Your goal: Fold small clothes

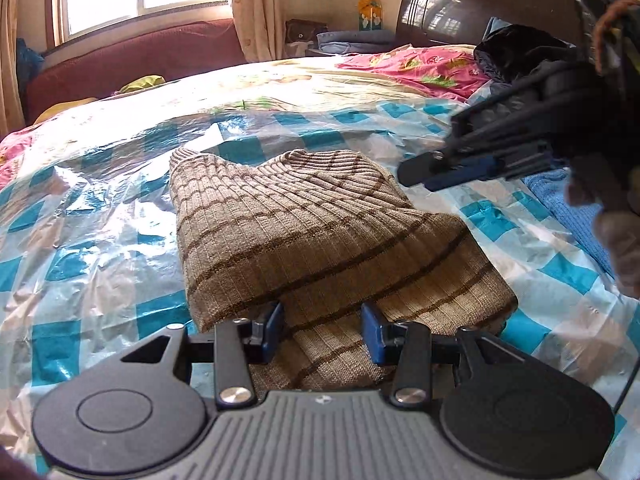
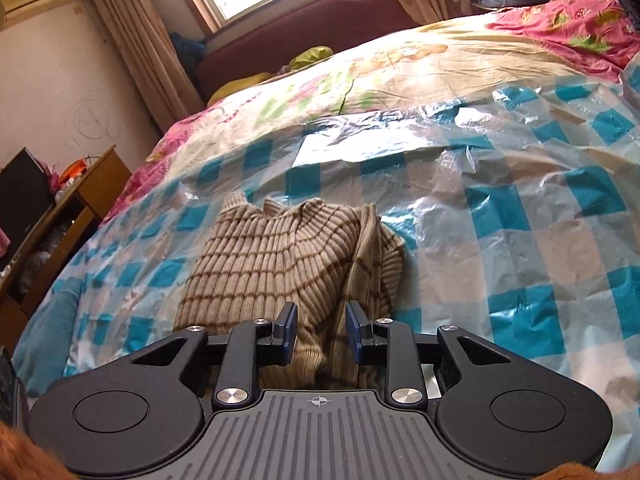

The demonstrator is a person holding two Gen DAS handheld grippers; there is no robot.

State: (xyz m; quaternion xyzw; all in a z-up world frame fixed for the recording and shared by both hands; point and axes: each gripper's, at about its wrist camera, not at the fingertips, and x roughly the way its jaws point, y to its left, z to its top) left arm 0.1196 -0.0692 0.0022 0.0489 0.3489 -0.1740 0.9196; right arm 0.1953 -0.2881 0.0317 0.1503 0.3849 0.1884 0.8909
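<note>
A beige knit sweater with brown stripes lies folded on a blue-and-white checked plastic sheet on the bed. My left gripper sits at the sweater's near edge, its blue pads apart with knit fabric between them, not pinched. My right gripper hovers above the sweater's right side in the left wrist view. In the right wrist view the right gripper is open over the sweater, jaws apart with fabric seen between them.
A pink floral quilt and dark clothes lie near the dark headboard. A blue towel lies at the right. A red sofa stands under the window. A wooden desk stands left of the bed.
</note>
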